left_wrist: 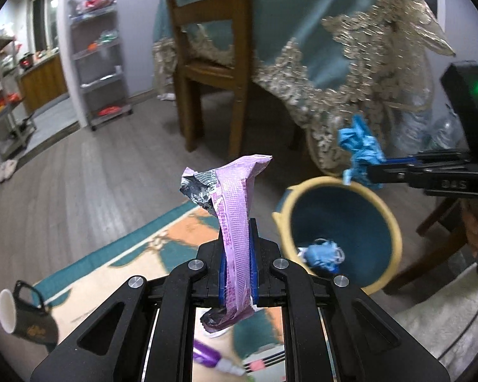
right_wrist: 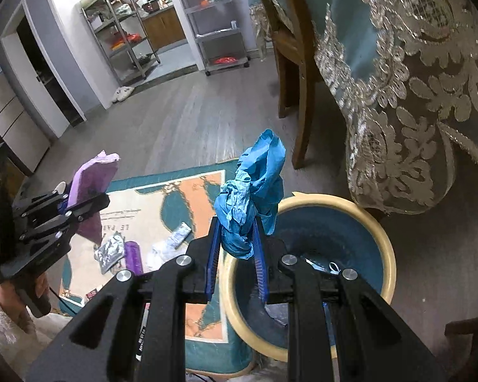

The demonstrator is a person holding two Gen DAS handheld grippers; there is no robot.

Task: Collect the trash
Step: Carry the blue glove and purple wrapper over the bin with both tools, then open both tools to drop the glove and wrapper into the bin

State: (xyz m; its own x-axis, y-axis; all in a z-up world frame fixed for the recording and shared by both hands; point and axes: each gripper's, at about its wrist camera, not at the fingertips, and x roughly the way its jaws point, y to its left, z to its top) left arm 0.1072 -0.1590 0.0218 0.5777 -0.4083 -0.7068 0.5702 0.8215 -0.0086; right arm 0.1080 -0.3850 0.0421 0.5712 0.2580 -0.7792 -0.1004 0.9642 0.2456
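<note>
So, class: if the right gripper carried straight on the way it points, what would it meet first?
Probably the bin: the right gripper, holding the blue glove, points down over its near rim, though depth is unclear.

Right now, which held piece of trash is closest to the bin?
The crumpled blue glove in the right gripper, over the bin's rim; the purple wrapper hangs farther left.

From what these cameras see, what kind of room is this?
Most likely a home dining area. A wooden chair stands at a table draped in a teal lace-edged cloth, a patterned rug lies on the wood-look floor, and storage shelves lead toward what looks like a kitchen.
</note>
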